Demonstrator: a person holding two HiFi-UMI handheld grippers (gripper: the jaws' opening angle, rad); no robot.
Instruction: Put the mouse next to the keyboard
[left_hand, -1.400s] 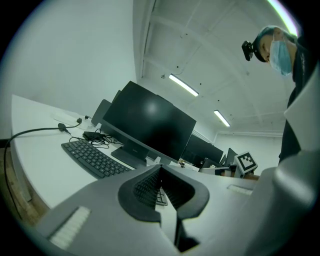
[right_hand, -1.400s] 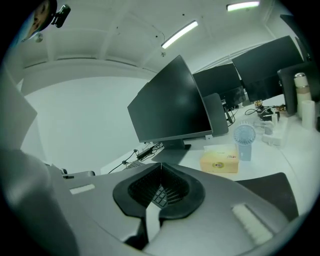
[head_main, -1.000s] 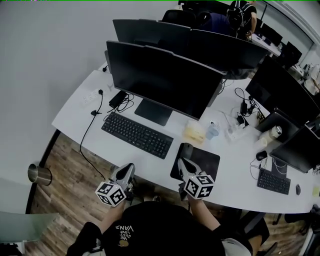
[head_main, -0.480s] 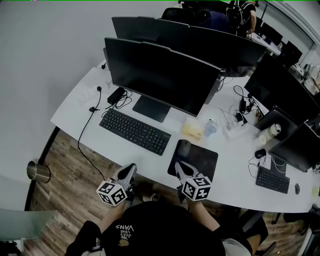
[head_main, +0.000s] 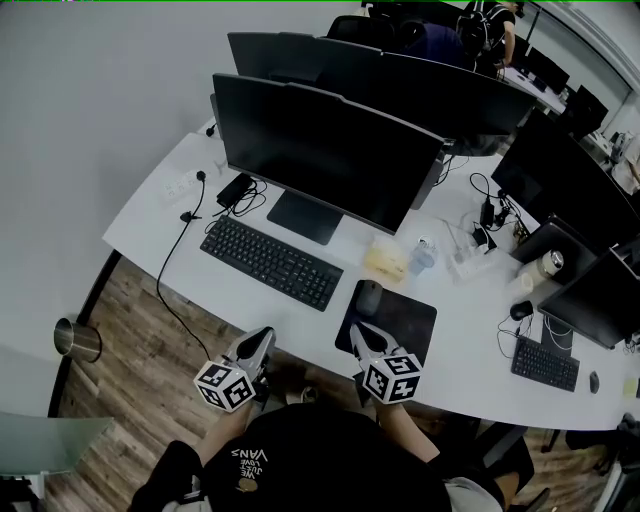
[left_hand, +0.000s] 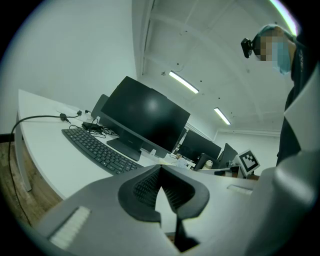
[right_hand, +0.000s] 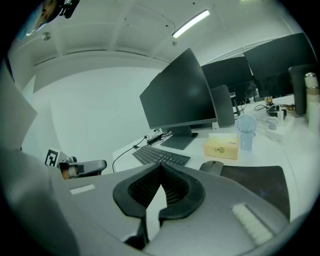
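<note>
A grey mouse (head_main: 369, 298) (right_hand: 213, 167) lies on the far left corner of a black mouse pad (head_main: 400, 318) (right_hand: 260, 184). To its left, a black keyboard (head_main: 271, 264) (left_hand: 97, 149) (right_hand: 161, 156) rests in front of a big dark monitor (head_main: 325, 158). My right gripper (head_main: 362, 333) (right_hand: 161, 171) hovers shut and empty over the pad's near edge, just short of the mouse. Off the desk's front edge, below the keyboard's right end, my left gripper (head_main: 258, 341) (left_hand: 160, 173) is shut with nothing in it.
A yellow tissue box (head_main: 387, 264) and a small blue fan (head_main: 424, 258) stand behind the mouse pad. Cables and a power strip (head_main: 185, 187) lie at the desk's far left. More monitors (head_main: 570, 200) and a second keyboard (head_main: 545, 362) fill the right. A metal bin (head_main: 76, 340) stands on the wooden floor.
The view has shifted a little; the desk things sit slightly higher in the picture. Both grippers hold the same places, still shut.
</note>
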